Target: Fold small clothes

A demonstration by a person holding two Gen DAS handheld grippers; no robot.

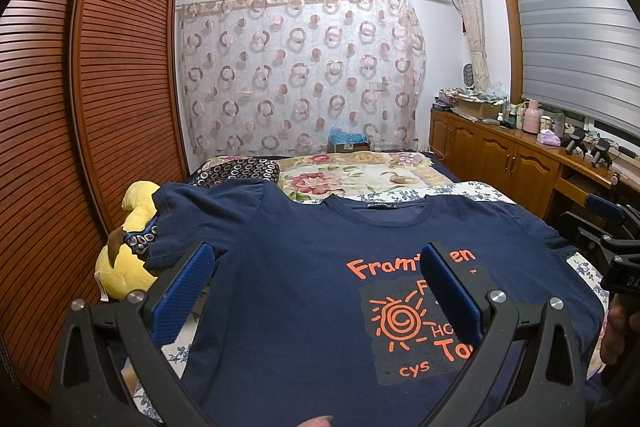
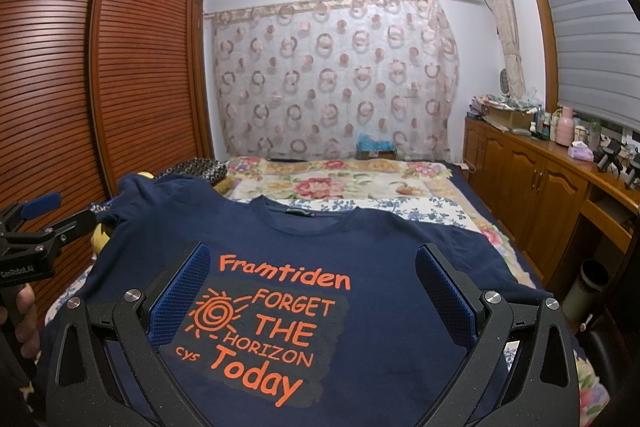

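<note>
Navy T-shirt [image 2: 380, 307]: spread flat, print up, on the bed [image 2: 360, 183]. Left tongs [image 1: 316, 291] and right tongs [image 2: 312, 291]: both spread wide above the shirt, gripping nothing. Yellow plush toy [image 1: 132, 267]: beside the shirt's sleeve.

The T-shirt [image 2: 360, 267] is deep navy, its print bright orange — lettering and a spiral sun on a greyish patch. Each tool has black arms and blue textured pads [image 2: 184, 291], the left tool [image 1: 316, 291] and the right tool [image 2: 312, 291] alike. Under the shirt the bedsheet [image 2: 400, 207] is white with small blue flowers; farther back the quilt [image 1: 352, 171] is cream with pink roses and green leaves. A yellow plush toy [image 1: 128, 267] lies at the side. The curtain [image 1: 300, 75] is sheer pale pink, dotted with brownish rings. The wardrobe [image 1: 80, 87] is reddish-brown and slatted — the cabinets [image 2: 532, 183] a warmer honey brown.
</note>
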